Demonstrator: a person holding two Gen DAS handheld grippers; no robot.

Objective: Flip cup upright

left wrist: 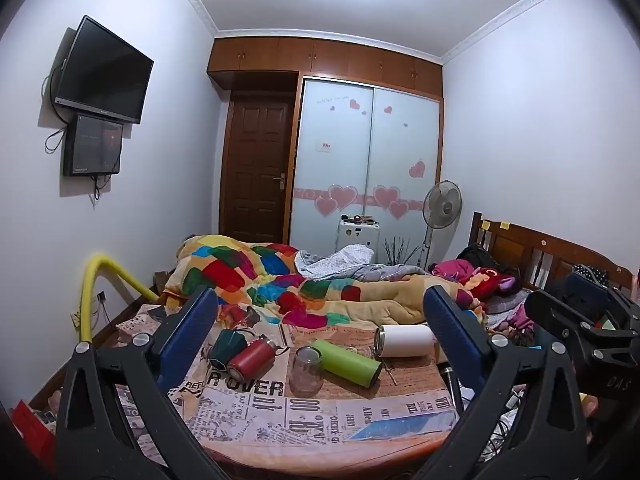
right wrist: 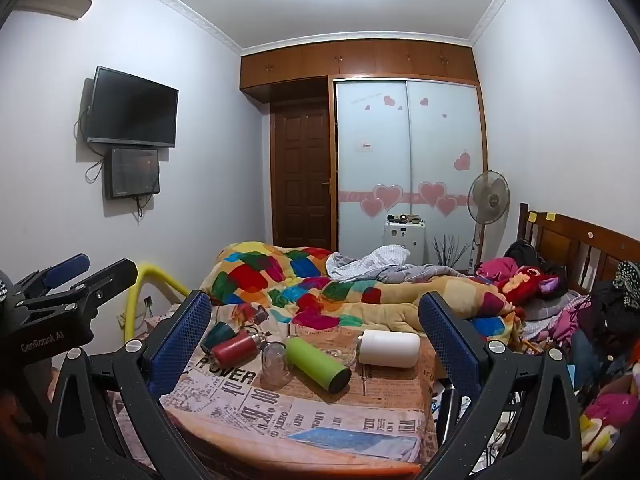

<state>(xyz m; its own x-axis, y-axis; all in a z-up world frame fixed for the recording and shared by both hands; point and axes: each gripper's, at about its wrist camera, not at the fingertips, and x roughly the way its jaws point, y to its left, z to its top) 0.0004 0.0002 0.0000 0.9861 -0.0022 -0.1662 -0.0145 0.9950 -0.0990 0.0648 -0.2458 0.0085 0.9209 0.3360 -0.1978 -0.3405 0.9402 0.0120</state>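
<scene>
Cups on desk [left wrist: 320, 412]: glass cup [left wrist: 305, 370] mouth-down centre, green cup [left wrist: 346, 362] toppled at its 3 o'clock. Left tongs [left wrist: 318, 340] and right tongs [right wrist: 316, 340] both spread, empty, held back — likely lining up a grasp.

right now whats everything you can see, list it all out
table: one, newsprint-pattern cloth, foreground
white cup: one, lying on its side, right rear of table
green cup: one, on its side, table centre
clear glass: one, standing with its base up, touching the green cup's left side
red bottle: one, on its side, left of the glass
dark green cup: one, tipped over, behind the red bottle
quilt: one, multicoloured, on the bed behind the table
fan: one, grey, by the wardrobe
wardrobe: one, frosted doors with pink hearts
screens: two, black, left wall
left gripper: blue pads, jaws wide open, empty
right gripper: blue pads, jaws wide open, empty
</scene>
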